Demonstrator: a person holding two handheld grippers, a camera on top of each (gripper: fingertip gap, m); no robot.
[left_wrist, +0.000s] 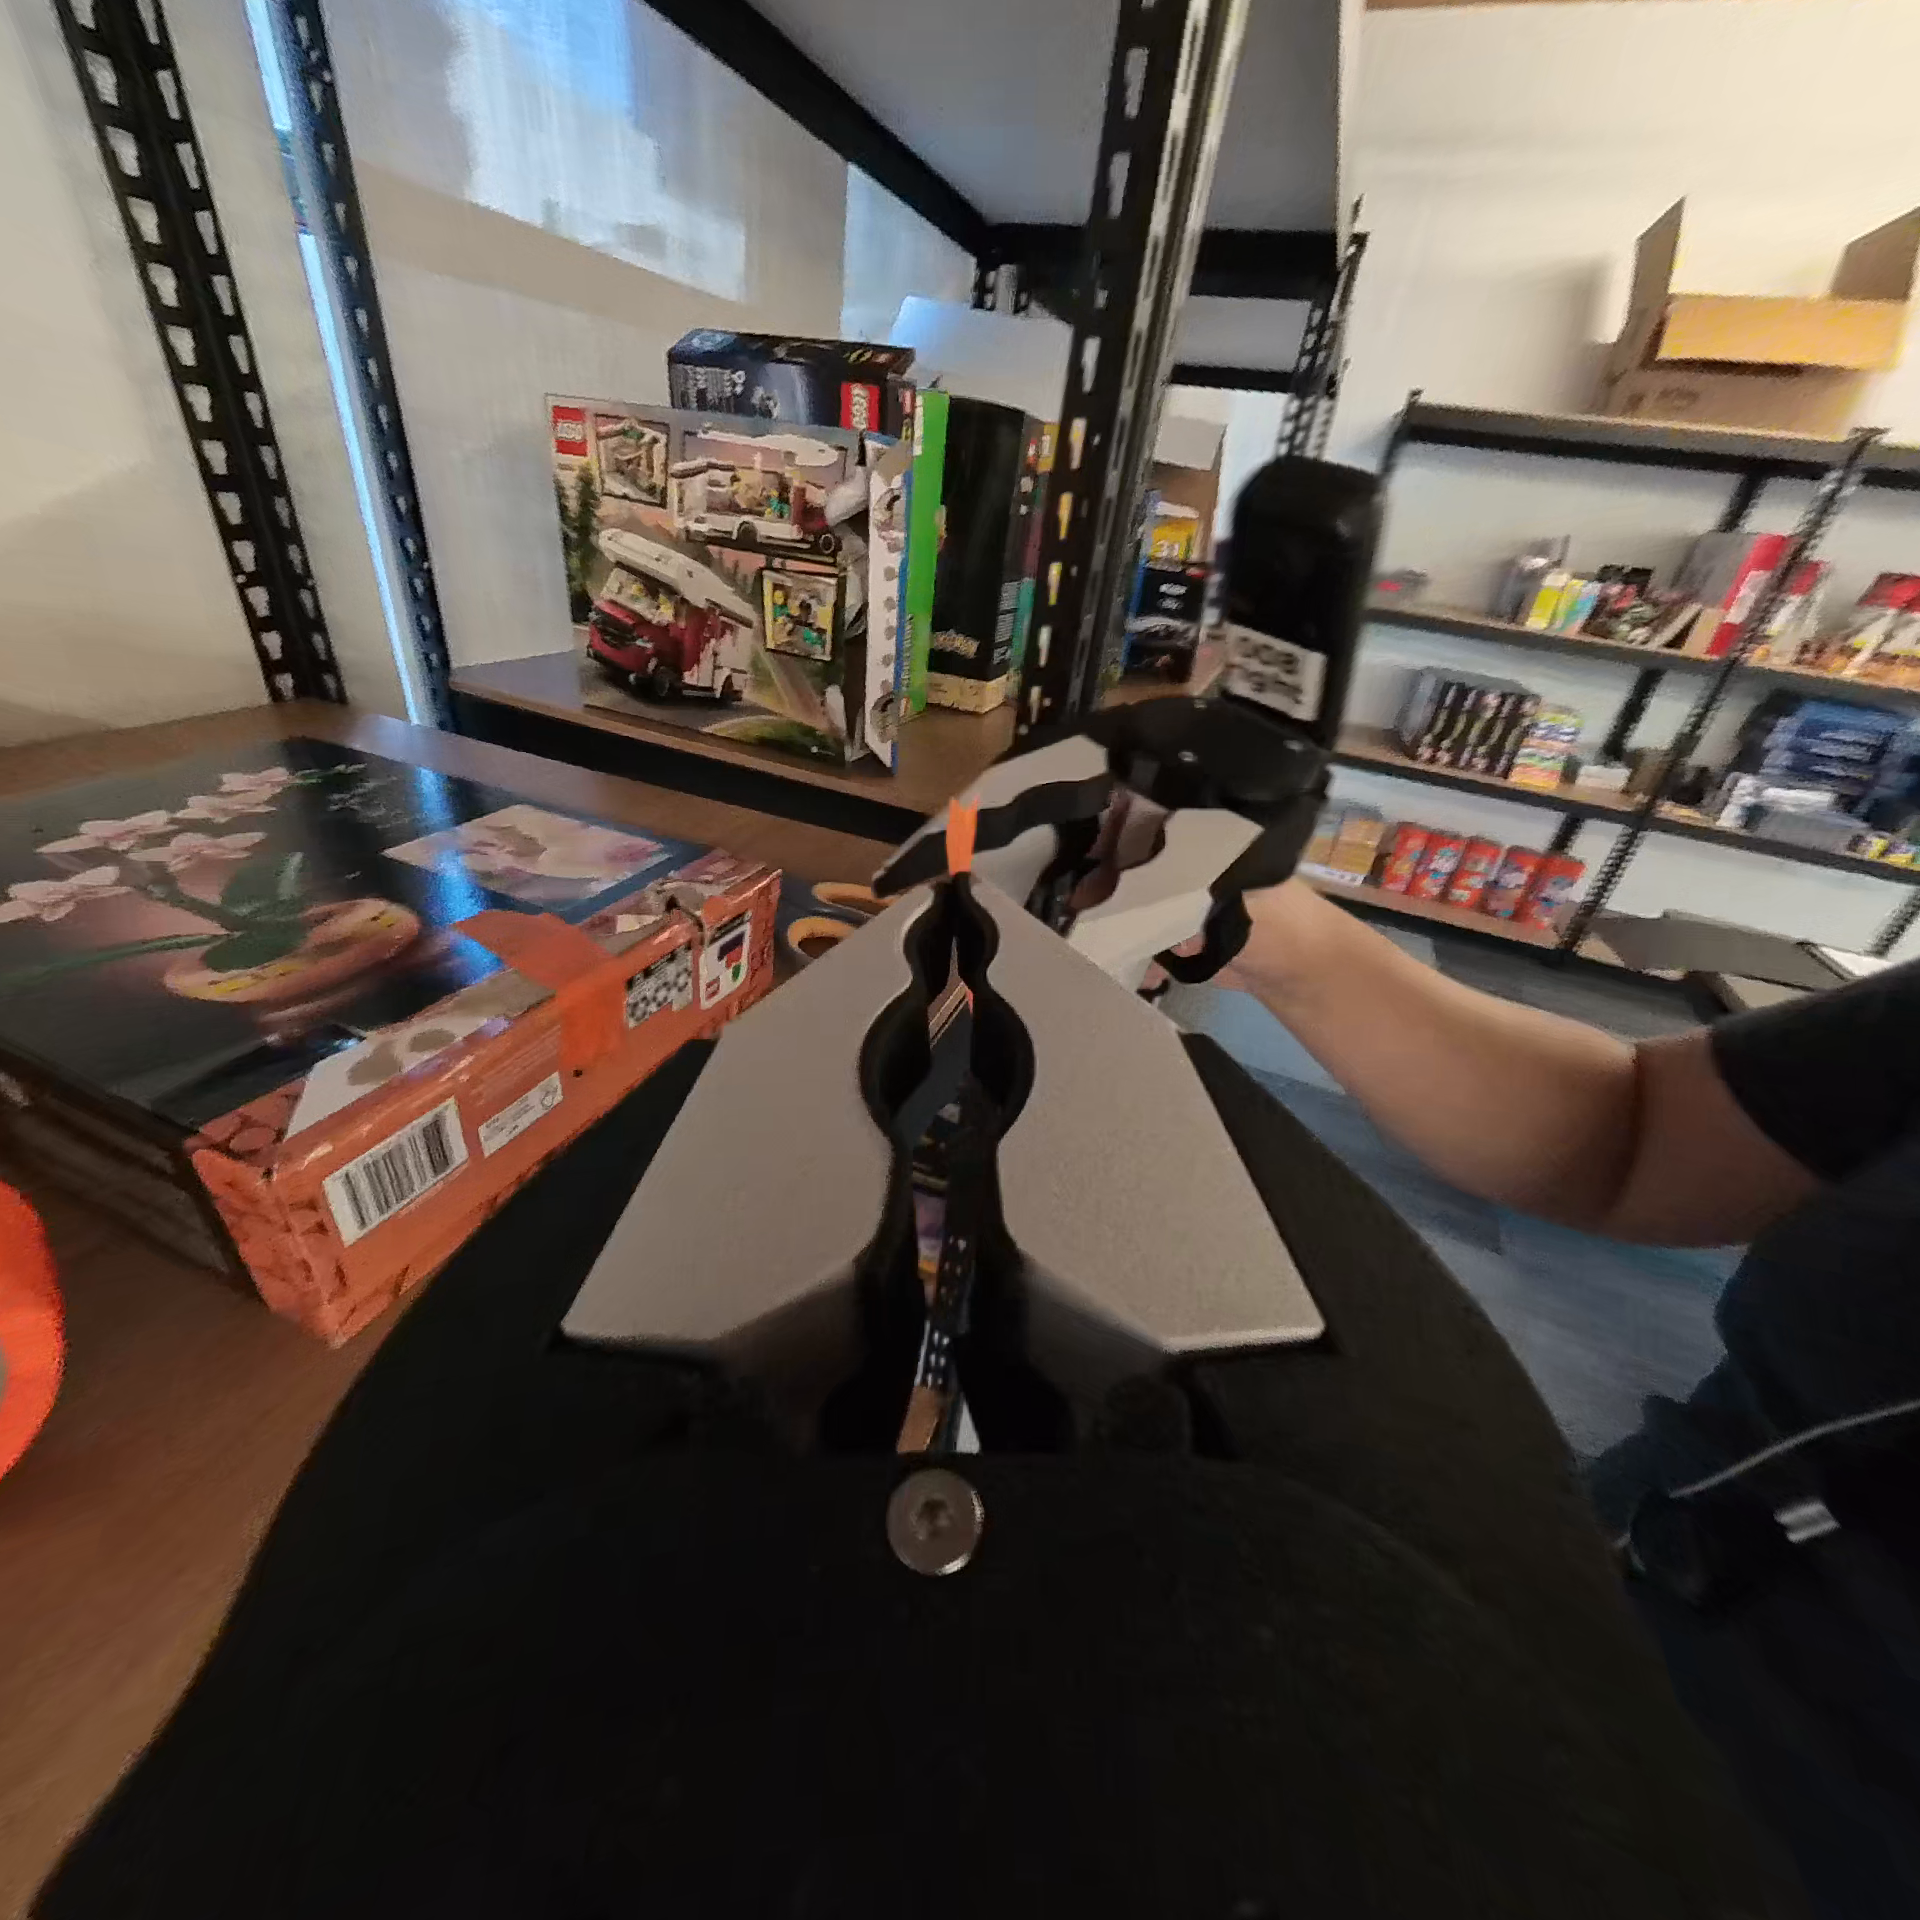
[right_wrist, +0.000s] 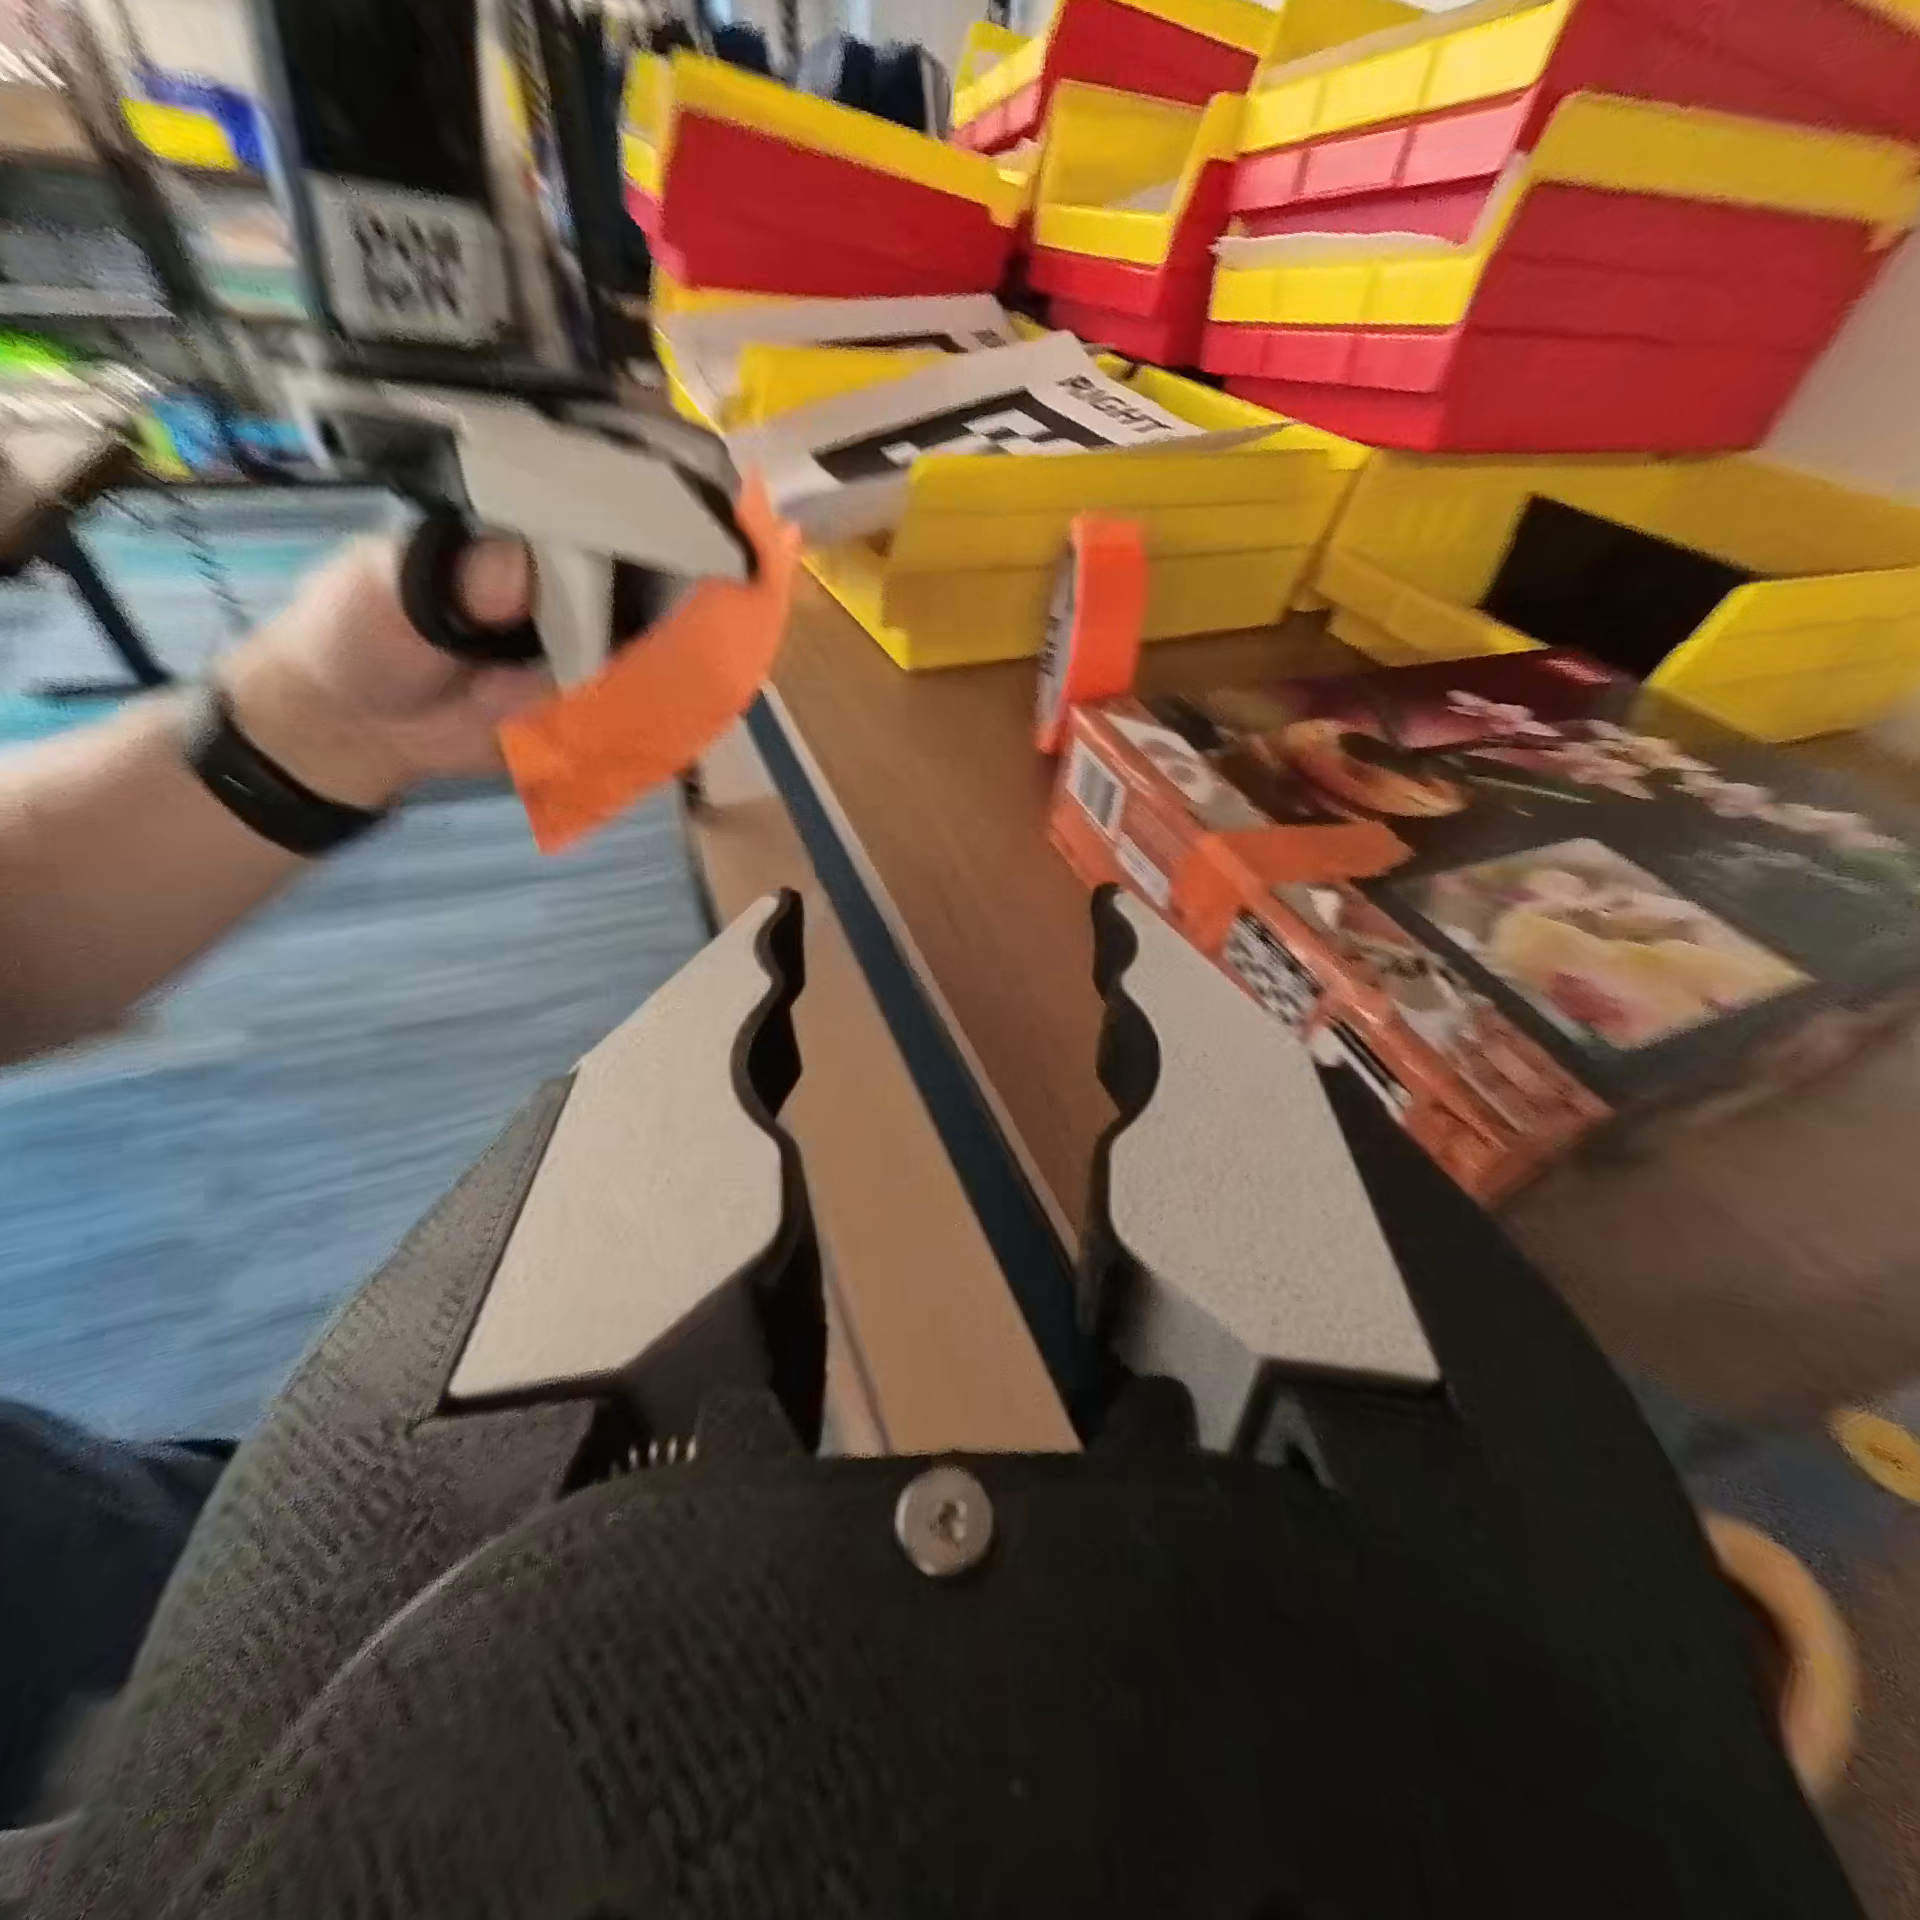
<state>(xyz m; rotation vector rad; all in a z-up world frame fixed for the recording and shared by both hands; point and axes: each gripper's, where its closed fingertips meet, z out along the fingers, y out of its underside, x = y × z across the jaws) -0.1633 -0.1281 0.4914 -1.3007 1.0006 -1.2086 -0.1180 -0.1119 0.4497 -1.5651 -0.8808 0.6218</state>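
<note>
My left gripper (left_wrist: 961, 883) is shut on a strip of orange tape (left_wrist: 962, 831), seen edge-on between its tips. In the right wrist view the left gripper (right_wrist: 743, 540) is held up over the floor to the left of the table, and the tape strip (right_wrist: 644, 707) hangs from it. My right gripper (right_wrist: 943, 914) is open and empty above the table's front edge (right_wrist: 904, 997). It also shows in the left wrist view (left_wrist: 997, 831), just beyond my left fingertips. A flat orange-sided box with a flower picture (left_wrist: 312, 935) (right_wrist: 1455, 935) lies on the wooden table, with orange tape (right_wrist: 1278, 862) over its corner.
An orange tape roll (right_wrist: 1091, 623) stands behind the box. Yellow and red bins (right_wrist: 1558, 260) are stacked at the table's far end, with printed sheets (right_wrist: 987, 416) on them. Toy boxes (left_wrist: 727, 571) stand on a black metal rack (left_wrist: 1122, 364). More shelves (left_wrist: 1662, 675) line the far wall. Tip to tip, the grippers are about 7 centimeters apart.
</note>
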